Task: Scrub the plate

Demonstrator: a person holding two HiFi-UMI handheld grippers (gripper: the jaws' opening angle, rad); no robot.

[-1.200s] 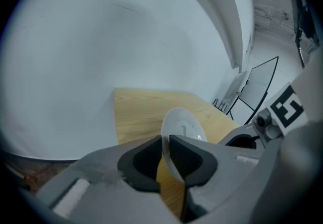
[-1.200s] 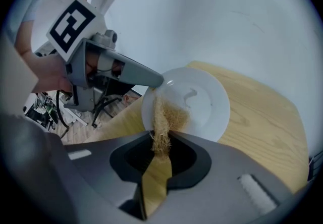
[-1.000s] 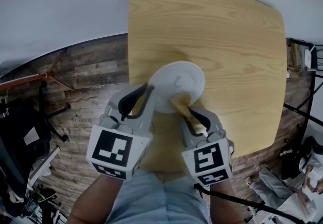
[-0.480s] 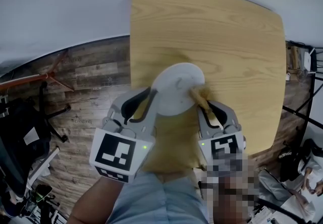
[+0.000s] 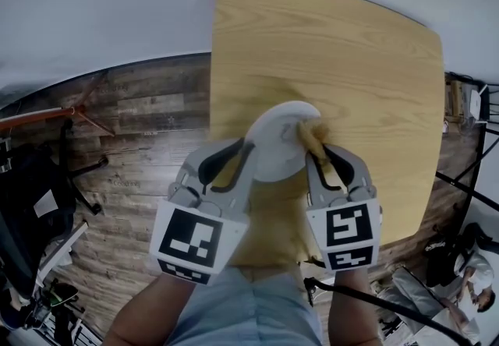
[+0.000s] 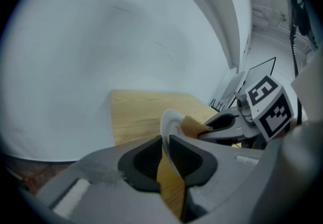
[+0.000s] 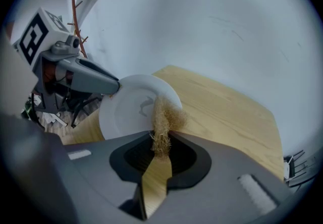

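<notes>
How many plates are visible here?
1. The white plate, clamped in the left gripper over the table; the right gripper presses a scrubber on it. None seems hidden.

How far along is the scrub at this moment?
Done: the left gripper has the white plate clamped by its rim, and the right gripper is shut on the tan scrubber. In hand: the scrubber is pressed on the plate's face near its edge. Left: a grey mark shows near the middle; stain or print, I cannot tell.
</notes>
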